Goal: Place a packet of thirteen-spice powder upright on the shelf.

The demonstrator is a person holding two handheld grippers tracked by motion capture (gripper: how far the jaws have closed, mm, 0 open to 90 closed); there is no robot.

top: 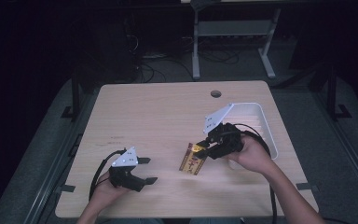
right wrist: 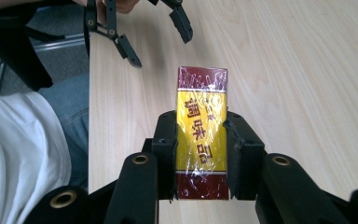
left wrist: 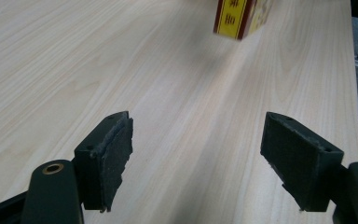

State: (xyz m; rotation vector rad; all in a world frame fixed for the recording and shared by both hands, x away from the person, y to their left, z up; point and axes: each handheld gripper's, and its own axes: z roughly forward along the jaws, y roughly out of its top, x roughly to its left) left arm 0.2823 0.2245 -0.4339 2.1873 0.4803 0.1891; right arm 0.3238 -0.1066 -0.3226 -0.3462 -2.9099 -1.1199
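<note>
Room: dark all round the lit work area; a white-legged desk frame (top: 235, 42) stands at 12 o'clock, loose cables (top: 158, 63) lie on grey floor beside it.
Tabletop (top: 158, 116): pale wood-grain laminate, smooth and matte, rounded corners, a round cable hole (top: 216, 94) near the far edge at 1 o'clock.
Tray (top: 266, 125): white, rectangular, shallow-walled plastic, at 3 o'clock on the tabletop, partly hidden by the right hand.
Box (right wrist: 202, 130): flat rectangular carton, yellow face with dark red bands at both ends and red characters, wrapped in glossy crinkled film; in the high view it is tilted at about 5 o'clock from the tabletop's centre, whether it touches the wood I cannot tell.
Right tongs (right wrist: 200, 154): black, with worn foam-like pads; closed on the box, one pad pressed on each long side.
Left tongs (left wrist: 196, 161): black, pads frayed at the edges; jaws wide apart with only bare wood between them, at 7 o'clock on the tabletop, well apart from the box.
Person: white shirt (right wrist: 23, 154) and blue jeans (right wrist: 72, 107) show at the near edge in the right gripper view.
</note>
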